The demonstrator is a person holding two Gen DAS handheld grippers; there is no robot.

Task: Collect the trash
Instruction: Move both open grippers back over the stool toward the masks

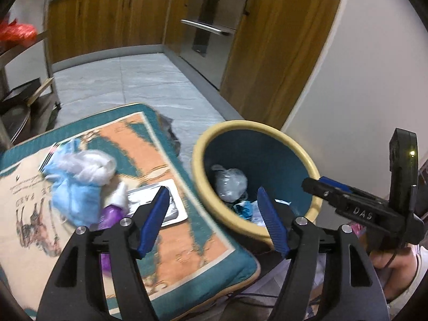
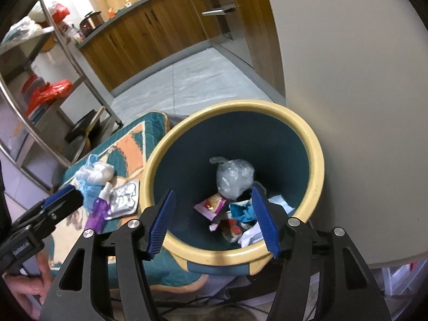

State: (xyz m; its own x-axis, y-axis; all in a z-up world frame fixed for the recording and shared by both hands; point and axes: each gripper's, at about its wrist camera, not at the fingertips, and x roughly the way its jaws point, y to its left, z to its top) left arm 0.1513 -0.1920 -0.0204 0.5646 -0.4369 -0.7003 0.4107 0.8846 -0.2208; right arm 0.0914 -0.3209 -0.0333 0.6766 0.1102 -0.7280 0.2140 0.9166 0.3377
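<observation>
A yellow-rimmed teal trash bin (image 2: 315,144) (image 1: 198,144) stands beside a patterned cushion (image 1: 187,230). It holds a crumpled clear plastic bag (image 2: 234,176), snack wrappers (image 2: 211,204) and blue and white scraps. On the cushion lie a blue mask with a white wad (image 1: 77,176), a purple spray bottle (image 1: 112,211) and an empty blister pack (image 1: 149,200). My left gripper (image 1: 214,219) is open and empty, over the gap between cushion and bin. My right gripper (image 2: 214,219) is open and empty above the bin's near rim. It also shows in the left wrist view (image 1: 321,184).
Wooden kitchen cabinets (image 1: 107,16) and an oven (image 1: 211,26) stand across the grey tiled floor (image 1: 133,80). A metal shelf rack (image 2: 40,80) with red bags stands at the left. A white wall (image 2: 347,80) is right behind the bin.
</observation>
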